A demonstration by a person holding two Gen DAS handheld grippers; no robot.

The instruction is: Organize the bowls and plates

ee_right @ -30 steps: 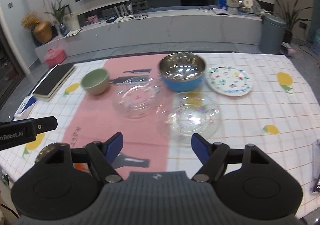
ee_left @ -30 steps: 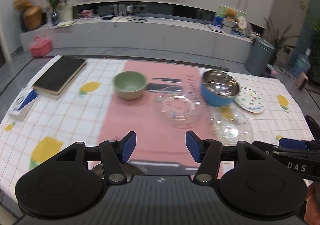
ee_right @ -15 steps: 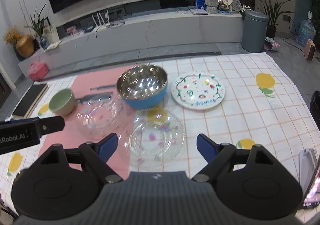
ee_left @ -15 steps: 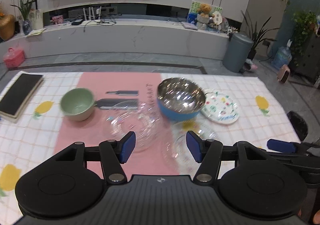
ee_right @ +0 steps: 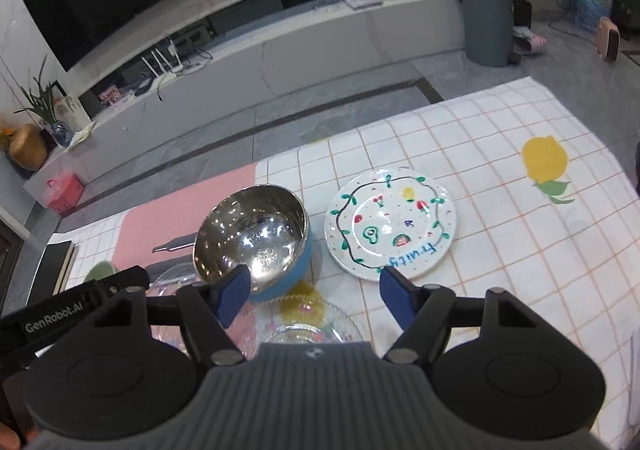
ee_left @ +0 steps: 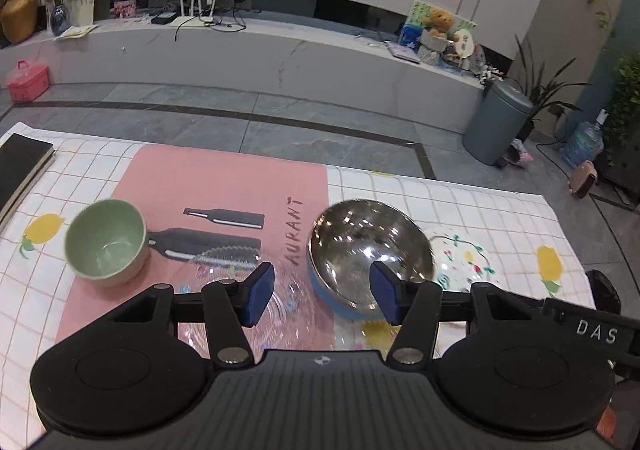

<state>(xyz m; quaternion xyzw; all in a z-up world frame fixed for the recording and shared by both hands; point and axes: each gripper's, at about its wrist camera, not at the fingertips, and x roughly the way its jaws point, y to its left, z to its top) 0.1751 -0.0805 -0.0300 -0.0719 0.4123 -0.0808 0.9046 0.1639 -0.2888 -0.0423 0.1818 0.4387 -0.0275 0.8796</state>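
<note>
A steel bowl with a blue outside [ee_left: 370, 250] [ee_right: 256, 236] sits mid-table. A green bowl [ee_left: 105, 242] stands to its left on the pink mat; only its edge shows in the right wrist view [ee_right: 100, 272]. A white painted plate [ee_right: 390, 224] [ee_left: 464, 262] lies to the right of the steel bowl. Two clear glass plates lie nearer me, one [ee_left: 240, 266] under my left gripper, one [ee_right: 308, 320] under my right. My left gripper [ee_left: 322, 298] is open and empty above the steel bowl's near rim. My right gripper [ee_right: 314, 294] is open and empty, between steel bowl and painted plate.
A black book [ee_left: 20, 170] lies at the table's left edge. The pink mat [ee_left: 224, 186] covers the middle of the checked tablecloth [ee_right: 500, 250]. Beyond the table are the floor, a TV bench and a grey bin [ee_right: 486, 22].
Both grippers have moved forward over the table toward the steel bowl and painted plate. The dishes look larger and nearer. Both stay open; nothing was picked up.
</note>
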